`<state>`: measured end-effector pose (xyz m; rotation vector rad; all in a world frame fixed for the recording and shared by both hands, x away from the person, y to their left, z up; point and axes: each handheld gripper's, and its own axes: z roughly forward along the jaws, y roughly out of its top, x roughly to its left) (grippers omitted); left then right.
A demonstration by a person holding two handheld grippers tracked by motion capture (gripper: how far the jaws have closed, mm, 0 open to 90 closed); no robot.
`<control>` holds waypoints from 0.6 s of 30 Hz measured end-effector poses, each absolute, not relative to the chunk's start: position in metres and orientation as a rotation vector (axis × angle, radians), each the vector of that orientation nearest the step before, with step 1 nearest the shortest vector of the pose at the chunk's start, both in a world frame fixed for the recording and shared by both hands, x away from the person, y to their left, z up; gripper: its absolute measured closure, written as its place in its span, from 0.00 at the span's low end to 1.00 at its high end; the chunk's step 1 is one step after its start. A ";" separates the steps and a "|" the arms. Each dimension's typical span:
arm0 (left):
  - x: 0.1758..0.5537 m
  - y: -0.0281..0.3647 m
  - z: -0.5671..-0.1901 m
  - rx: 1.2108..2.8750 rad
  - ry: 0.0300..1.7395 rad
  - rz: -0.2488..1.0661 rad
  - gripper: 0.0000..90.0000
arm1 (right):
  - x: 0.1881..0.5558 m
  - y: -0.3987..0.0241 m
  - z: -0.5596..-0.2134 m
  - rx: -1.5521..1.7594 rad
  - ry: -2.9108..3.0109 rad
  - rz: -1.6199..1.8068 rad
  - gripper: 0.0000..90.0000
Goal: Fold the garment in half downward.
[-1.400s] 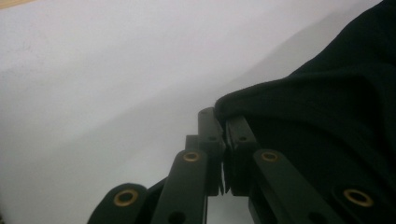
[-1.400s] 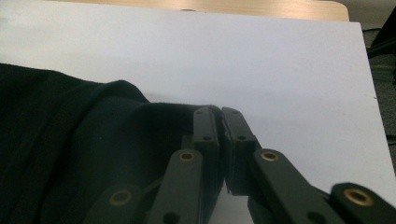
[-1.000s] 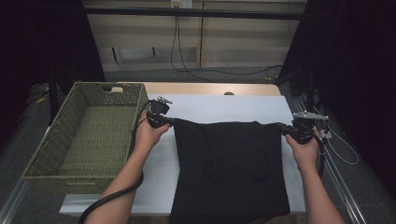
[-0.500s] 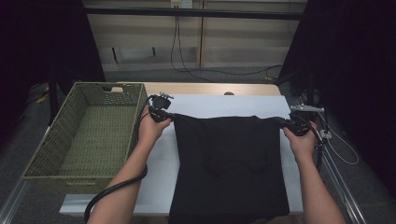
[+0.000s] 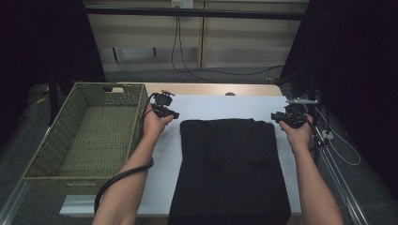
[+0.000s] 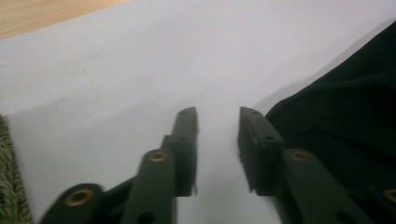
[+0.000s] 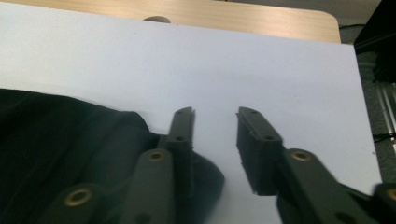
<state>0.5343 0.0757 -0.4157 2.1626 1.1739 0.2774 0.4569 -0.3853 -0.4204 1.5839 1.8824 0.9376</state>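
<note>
Lying flat on the white sheet that covers the bench, the black folded fabric garment has its far edge level with my two hands and its near edge running off the bottom of the high view. My left tongs stand part open just beside its far left corner, and my right tongs stand part open just beside its far right corner; both pairs of jaws have just been opening, and nothing sits between either pair. I judge the spread as done and the next grasp as the weak point.

If I close either set of tongs from here, they could pinch only the top layer and drag the fold apart. The right lower jaw lies close over a bulge of cloth, so a careless pull-away might snag it and rumple that corner. The green woven wicker basket stands just beside my left forearm, and the trailing black cable could catch its rim.
</note>
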 end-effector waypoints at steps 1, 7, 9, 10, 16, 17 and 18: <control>0.534 0.076 -0.416 2.161 1.175 0.271 0.68 | 0.456 -0.386 -0.421 1.592 1.882 0.945 0.68; 0.521 0.069 -0.415 2.123 1.156 0.193 0.49 | 0.441 -0.385 -0.422 1.621 1.911 1.008 0.54; 0.515 0.064 -0.413 2.125 1.133 0.184 0.45 | 0.436 -0.380 -0.423 1.610 1.931 1.013 0.49; 0.512 0.062 -0.412 2.124 1.125 0.172 0.43 | 0.433 -0.378 -0.424 1.614 1.949 1.027 0.49; 0.493 0.048 -0.413 2.112 1.082 0.129 0.33 | 0.413 -0.363 -0.427 1.583 1.996 1.070 0.44; 0.490 0.047 -0.414 2.106 1.077 0.124 0.32 | 0.410 -0.361 -0.428 1.570 2.006 1.072 0.44; 0.487 0.046 -0.415 2.108 1.066 0.121 0.32 | 0.408 -0.360 -0.428 1.566 2.009 1.081 0.44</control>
